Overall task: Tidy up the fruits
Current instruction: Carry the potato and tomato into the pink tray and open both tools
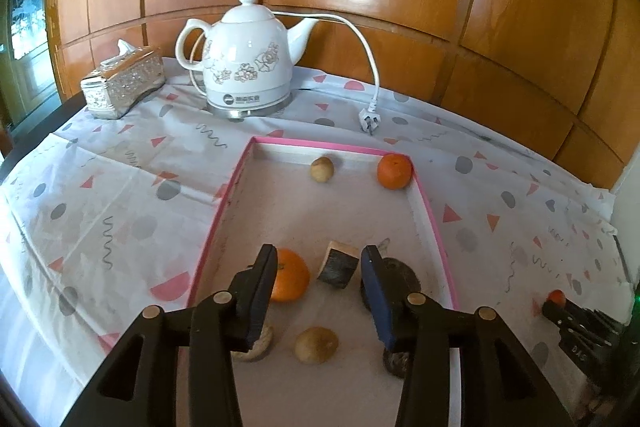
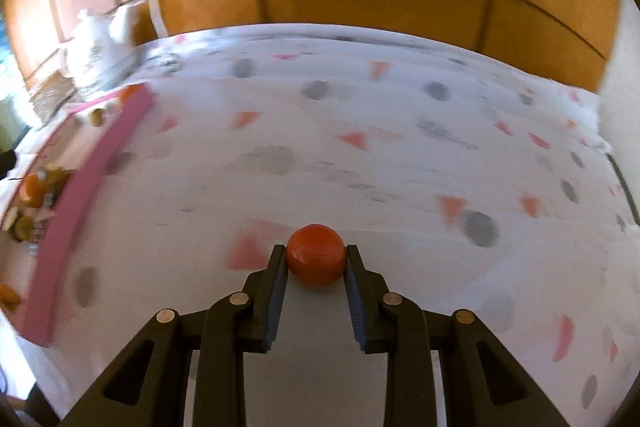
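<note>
Tomato clamped between right fingers; left gripper open above tray.

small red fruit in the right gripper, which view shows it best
The right wrist view: the small red fruit sits large and central, pinched in the right gripper. The left wrist view shows it only as a tiny red dot at the far right edge.

Logo and unreadable characters on kettle base
</note>
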